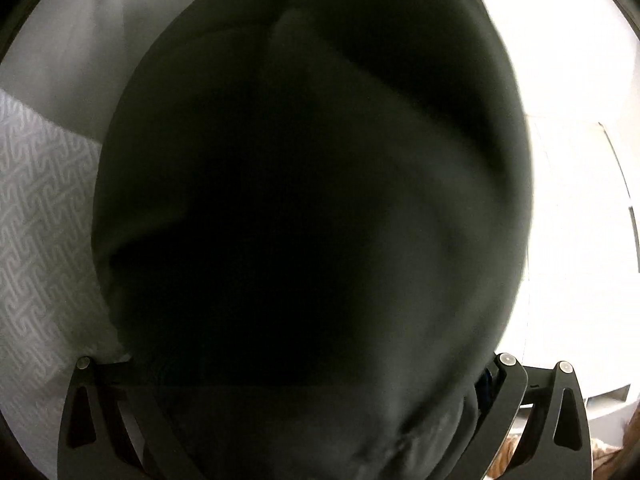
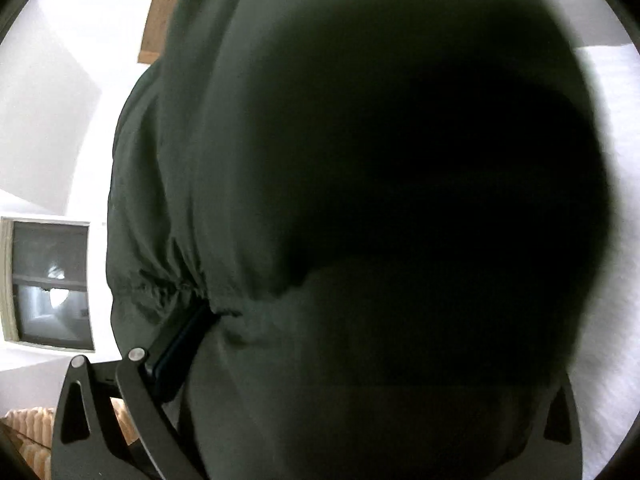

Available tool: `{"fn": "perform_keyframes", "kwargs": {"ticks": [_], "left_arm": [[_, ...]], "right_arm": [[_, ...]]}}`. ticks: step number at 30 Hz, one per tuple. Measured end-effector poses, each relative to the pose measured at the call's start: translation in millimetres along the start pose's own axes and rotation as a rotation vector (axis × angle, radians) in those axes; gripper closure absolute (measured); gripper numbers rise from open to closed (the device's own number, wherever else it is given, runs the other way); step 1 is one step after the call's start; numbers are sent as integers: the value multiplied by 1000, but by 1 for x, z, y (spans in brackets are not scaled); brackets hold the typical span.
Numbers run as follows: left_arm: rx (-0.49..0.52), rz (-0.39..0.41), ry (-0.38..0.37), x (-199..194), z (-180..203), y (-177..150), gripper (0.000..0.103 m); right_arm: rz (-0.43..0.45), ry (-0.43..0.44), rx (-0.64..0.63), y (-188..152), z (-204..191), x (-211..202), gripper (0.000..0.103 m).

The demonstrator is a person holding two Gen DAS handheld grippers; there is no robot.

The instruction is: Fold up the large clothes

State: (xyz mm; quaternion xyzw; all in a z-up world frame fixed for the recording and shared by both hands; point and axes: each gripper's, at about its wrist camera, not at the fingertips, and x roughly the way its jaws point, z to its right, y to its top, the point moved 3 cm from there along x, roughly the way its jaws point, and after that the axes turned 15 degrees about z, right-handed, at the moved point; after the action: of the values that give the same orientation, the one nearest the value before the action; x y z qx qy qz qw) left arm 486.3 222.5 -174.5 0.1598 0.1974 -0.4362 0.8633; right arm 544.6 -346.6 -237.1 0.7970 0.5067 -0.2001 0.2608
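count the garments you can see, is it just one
1. A single dark green garment drapes over the jaws and fills both wrist views, beside a white patterned bedcover. It looks like the same piece, though more could be hidden behind it.

Left wrist view: mounted behind the left gripper [image 1: 320, 420], looking forward along its fingers and somewhat downward, pressed so near a dark green garment [image 1: 320, 200] that cloth fills most of the lens; patterned white bedding [image 1: 44, 216] at the left edge. Right wrist view: same mounting behind the right gripper [image 2: 316, 420], also tilted down, equally close to the garment [image 2: 248, 160]; a framed window [image 2: 50, 284] at far left. Shared between both: only the dark garment and the pale surroundings.
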Motion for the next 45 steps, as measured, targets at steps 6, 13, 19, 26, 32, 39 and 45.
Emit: {"fn": "perform_keyframes", "kwargs": {"ticks": [6, 13, 19, 26, 32, 39, 45], "left_arm": [[-2, 14, 127, 15, 2, -7, 1], [53, 67, 235, 18, 21, -17, 32], [185, 54, 221, 16, 73, -32, 75], [263, 112, 155, -10, 128, -39, 81], [316, 150, 107, -49, 166, -43, 81], [366, 210, 60, -112, 199, -52, 81], [395, 235, 66, -133, 191, -58, 81]], "right_arm": [[22, 14, 44, -2, 10, 5, 0], [31, -46, 48, -3, -3, 16, 1], [53, -6, 1, -6, -40, 13, 63], [109, -21, -230, -13, -120, -16, 79], [179, 29, -331, -22, -180, -61, 80], [218, 116, -372, -2, -230, -120, 80], [237, 131, -382, -9, -246, -131, 80]]}}
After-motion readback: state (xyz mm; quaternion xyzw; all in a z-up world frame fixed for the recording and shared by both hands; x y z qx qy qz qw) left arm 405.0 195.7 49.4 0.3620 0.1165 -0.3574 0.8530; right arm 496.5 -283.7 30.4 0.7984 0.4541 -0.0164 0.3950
